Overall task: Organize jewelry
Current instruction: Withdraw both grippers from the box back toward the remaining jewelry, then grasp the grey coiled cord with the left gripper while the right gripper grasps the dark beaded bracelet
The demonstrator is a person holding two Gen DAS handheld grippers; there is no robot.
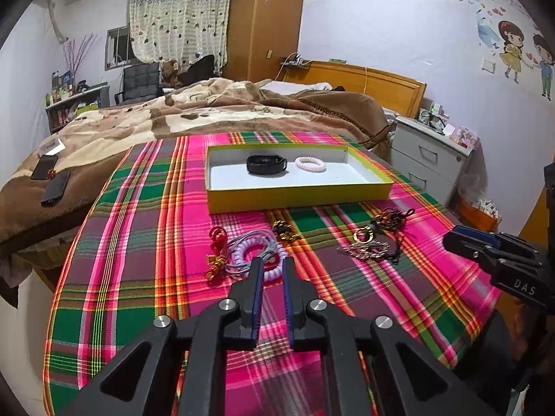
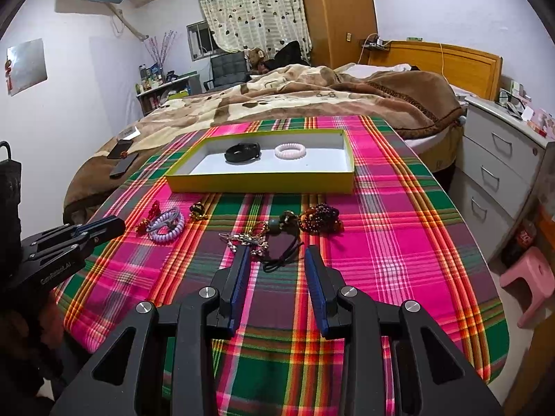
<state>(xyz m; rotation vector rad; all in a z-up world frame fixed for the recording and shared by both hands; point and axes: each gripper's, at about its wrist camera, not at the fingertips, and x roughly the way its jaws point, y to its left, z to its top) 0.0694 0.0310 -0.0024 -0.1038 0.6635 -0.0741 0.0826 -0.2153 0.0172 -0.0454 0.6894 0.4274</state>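
**Inspector:** What lay at the left of the plaid tablecloth [image 2: 399, 215]?

**Assistant:** A red knotted charm [image 1: 215, 254] with gold beads at its lower end, touching a lilac spiral hair tie [image 1: 258, 254] with a grey coiled cord looped over it. The left gripper [image 1: 271, 263] hovered directly at that hair tie, its blue-padded jaws narrowly parted and holding nothing; whether the tips touched the coil could not be told.

**Inspector:** And further along?

**Assistant:** A small gold-and-black trinket [image 1: 285, 230] lay apart, near the middle. To its right sat a tangle: a rhinestone hair clip [image 2: 244, 241], a gold ring-shaped piece [image 1: 362, 235], a black cord [image 2: 282, 258], and a dark amber-and-garnet beaded bracelet [image 2: 321, 220] at the far right end. The right gripper [image 2: 276, 254] stood at the near side of this tangle, jaws spread wide, empty, the left fingertip just beside the clip and the cord lying between the fingers.

**Inspector:** The container?

**Assistant:** A shallow yellow-green box [image 2: 260, 183] with a white interior stood beyond the loose row. Inside, a black band [image 2: 242, 152] lay at left and a pale pink spiral hair tie [image 2: 290, 151] at right, close together but not touching.
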